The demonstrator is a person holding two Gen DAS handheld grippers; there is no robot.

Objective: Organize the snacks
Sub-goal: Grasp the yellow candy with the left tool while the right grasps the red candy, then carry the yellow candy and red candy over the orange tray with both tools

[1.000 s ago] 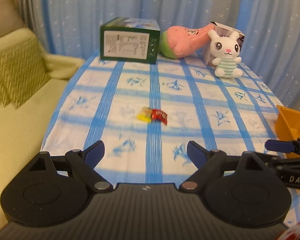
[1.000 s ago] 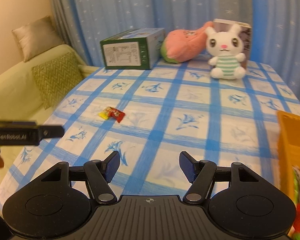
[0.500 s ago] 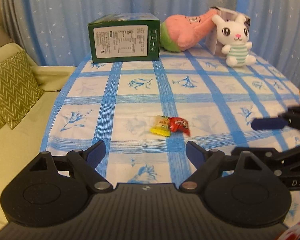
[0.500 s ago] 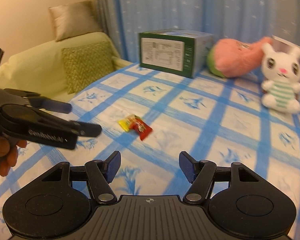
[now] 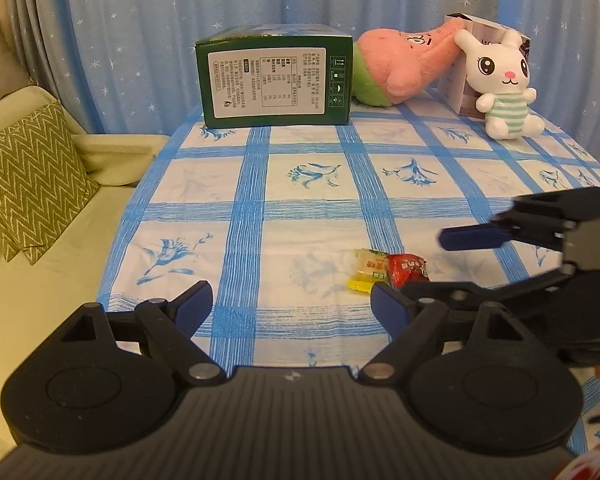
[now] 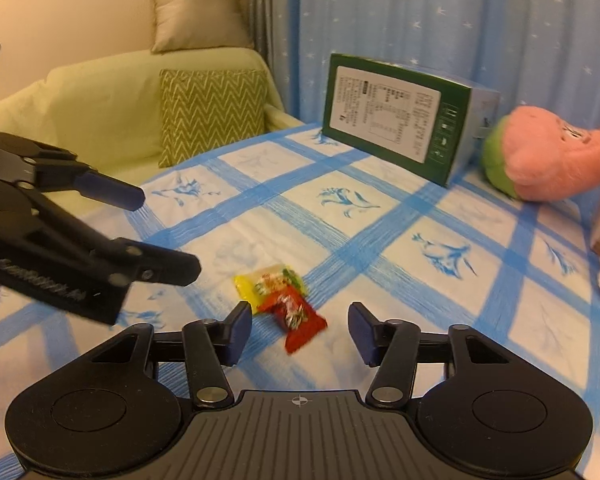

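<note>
Two small snack packets lie touching on the blue-checked tablecloth: a yellow one [image 5: 368, 270] [image 6: 270, 282] and a red one [image 5: 408, 269] [image 6: 298, 318]. My right gripper [image 6: 299, 330] is open and empty, low over the cloth, with the red packet between its fingers. In the left wrist view it [image 5: 440, 264] comes in from the right beside the packets. My left gripper [image 5: 290, 306] is open and empty, just short of the packets and left of them. In the right wrist view it [image 6: 160, 236] hovers left of the yellow packet.
A green box [image 5: 274, 82], a pink plush [image 5: 404, 64], a white bunny plush [image 5: 500, 84] and a small carton [image 5: 460, 76] stand along the table's far edge. A pale sofa [image 5: 28, 280] with a zigzag cushion [image 5: 24, 180] is on the left. Blue curtains hang behind.
Both grippers have moved in toward the two packets; the right one swung left and lowered until the red packet lies between its fingers. The orange container at right has left both views.
</note>
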